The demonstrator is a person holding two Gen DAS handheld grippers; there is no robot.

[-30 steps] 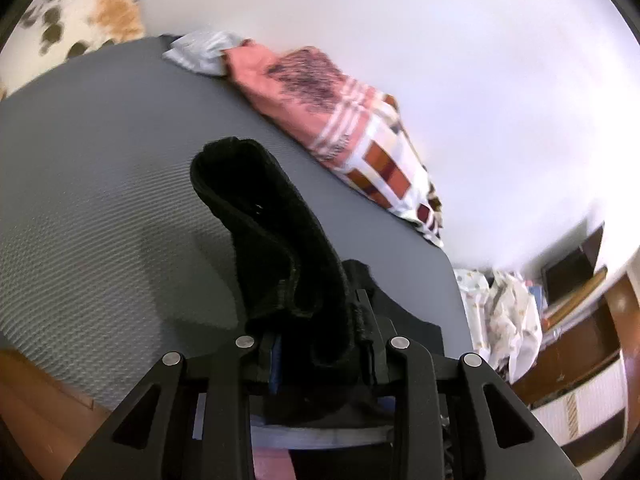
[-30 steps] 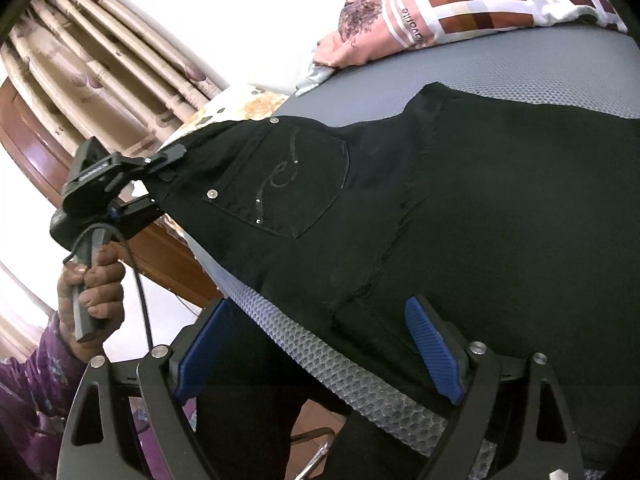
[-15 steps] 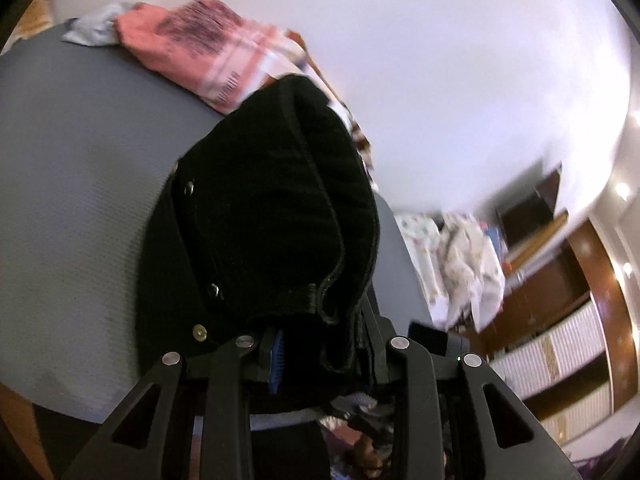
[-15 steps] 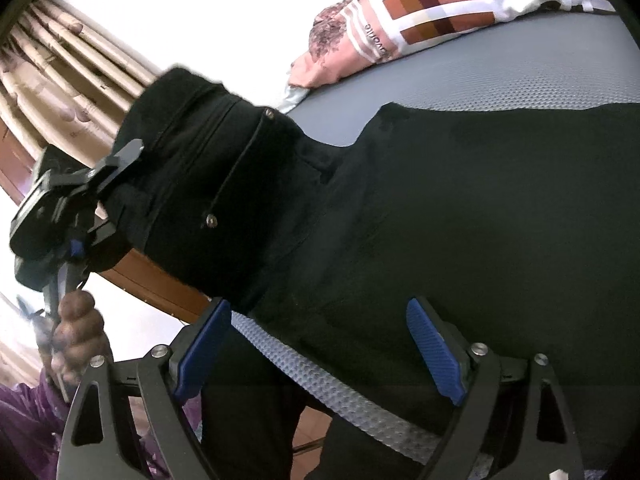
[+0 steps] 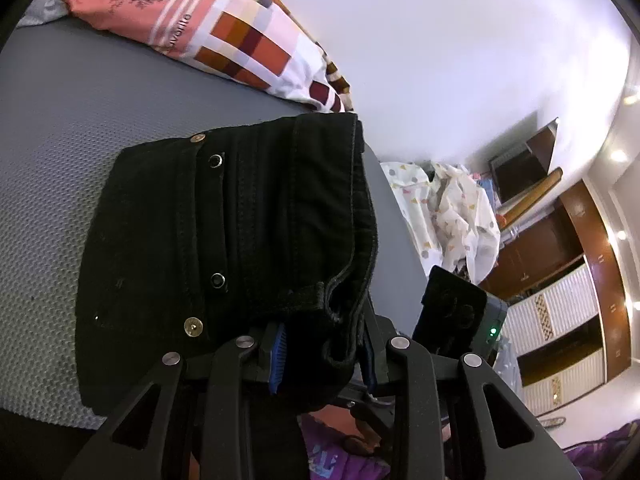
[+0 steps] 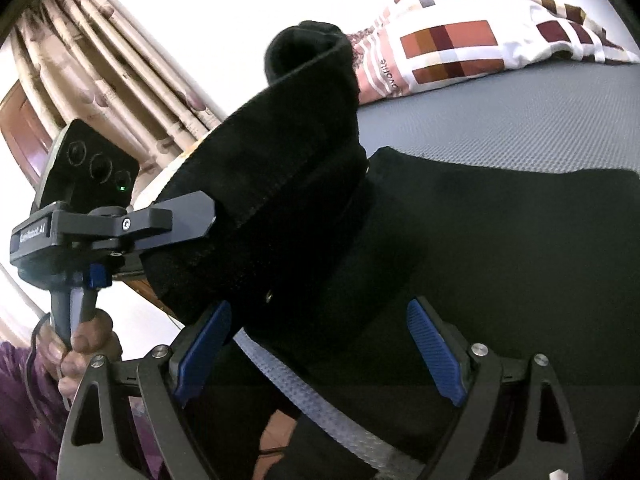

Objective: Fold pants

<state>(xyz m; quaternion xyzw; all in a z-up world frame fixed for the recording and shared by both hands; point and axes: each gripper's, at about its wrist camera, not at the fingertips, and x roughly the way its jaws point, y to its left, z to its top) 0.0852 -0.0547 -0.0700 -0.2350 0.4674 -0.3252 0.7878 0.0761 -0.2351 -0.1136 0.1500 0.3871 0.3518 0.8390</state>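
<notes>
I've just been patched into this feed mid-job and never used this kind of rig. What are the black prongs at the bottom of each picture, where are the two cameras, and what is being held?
There is no robot arm: a person carries a two-finger tool in each hand, and each tool has a fisheye camera looking forward along its fingers. The prongs at the bottom of each picture are that tool's own fingers.

The left wrist view shows the left tool shut on the waistband end of the black pants, lifted over the grey mat. A patterned cloth lies at the mat's far edge.

The right wrist view shows the right tool open, its blue pads apart and gripping nothing. Beyond it, the rest of the pants lies flat on the mat, and at the left you see the other tool with the person's hand on its handle.
</notes>
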